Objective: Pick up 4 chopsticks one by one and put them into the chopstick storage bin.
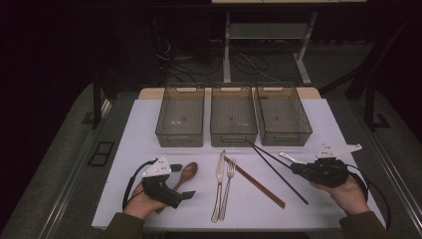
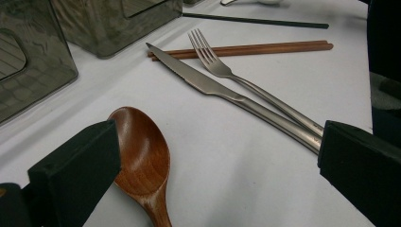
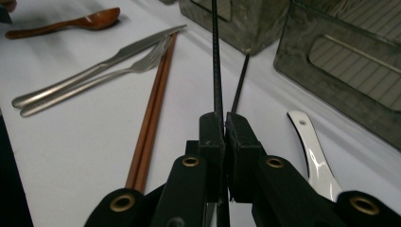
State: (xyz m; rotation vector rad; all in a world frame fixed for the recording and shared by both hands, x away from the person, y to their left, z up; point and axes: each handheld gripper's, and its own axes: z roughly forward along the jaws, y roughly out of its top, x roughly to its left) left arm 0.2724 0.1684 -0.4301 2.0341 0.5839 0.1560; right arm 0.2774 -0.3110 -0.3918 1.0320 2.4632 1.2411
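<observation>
My right gripper [image 1: 294,168] [image 3: 226,124] is shut on the near end of a black chopstick [image 3: 216,66] [image 1: 273,156], which runs from the jaws toward the bins. The second black chopstick [image 1: 283,180] [image 3: 240,85] lies on the white mat beside it. My left gripper [image 1: 183,181] [image 2: 217,142] is open, its jaws wide apart and low over the mat. A wooden spoon [image 1: 189,172] [image 2: 142,156] lies next to its left jaw, untouched. A steel knife [image 1: 219,174] [image 2: 203,82] and a fork [image 1: 229,179] [image 2: 213,64] lie side by side mid-mat.
Three grey bins [image 1: 180,142] [image 1: 233,142] [image 1: 286,142] stand in a row at the back of the mat. A pair of brown chopsticks [image 1: 256,183] [image 3: 151,113] lies aslant right of the fork. A white spoon [image 1: 287,157] [image 3: 314,151] rests by my right gripper.
</observation>
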